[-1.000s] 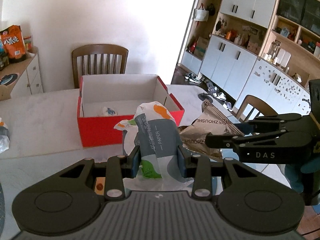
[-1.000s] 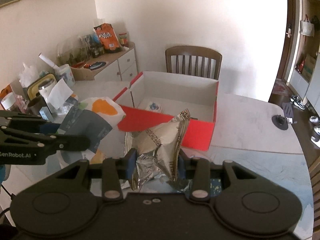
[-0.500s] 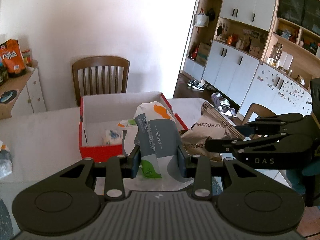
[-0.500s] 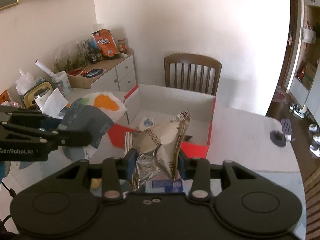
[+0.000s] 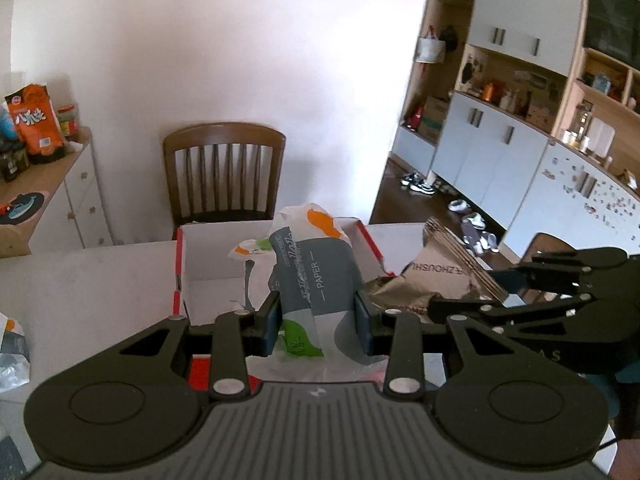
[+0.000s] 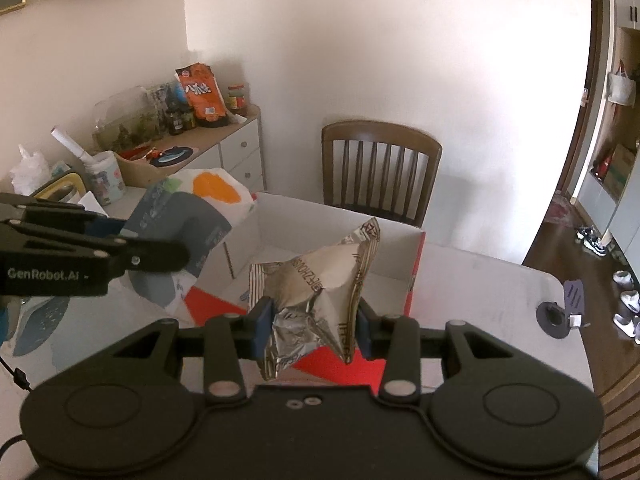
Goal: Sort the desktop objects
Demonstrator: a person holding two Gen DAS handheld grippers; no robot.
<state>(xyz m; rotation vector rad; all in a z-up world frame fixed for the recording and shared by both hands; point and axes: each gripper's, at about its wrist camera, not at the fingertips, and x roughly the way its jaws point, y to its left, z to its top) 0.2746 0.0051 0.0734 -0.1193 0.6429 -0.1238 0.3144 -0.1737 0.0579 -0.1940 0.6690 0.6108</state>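
Observation:
My left gripper (image 5: 316, 326) is shut on a crumpled grey and white tissue paper pack (image 5: 316, 276) with orange and green marks. It holds the pack over the near edge of the red cardboard box (image 5: 180, 276) with white inside. My right gripper (image 6: 314, 326) is shut on a crumpled tan and silver snack bag (image 6: 320, 280), held above the box's (image 6: 416, 276) front wall. The snack bag (image 5: 436, 276) and right gripper show at the right in the left wrist view. The tissue pack (image 6: 188, 220) and left gripper show at the left in the right wrist view.
The white table (image 5: 80, 280) holds the box. A brown wooden chair (image 5: 224, 172) stands behind it. A sideboard (image 6: 224, 152) with an orange snack bag (image 6: 202, 94) and jars is at the left. A plastic bag (image 5: 12, 356) lies at the table's left. A dark round object (image 6: 558, 314) lies right.
Both grippers moved forward and up with their loads, from in front of the box to over its near edge. Both stay shut.

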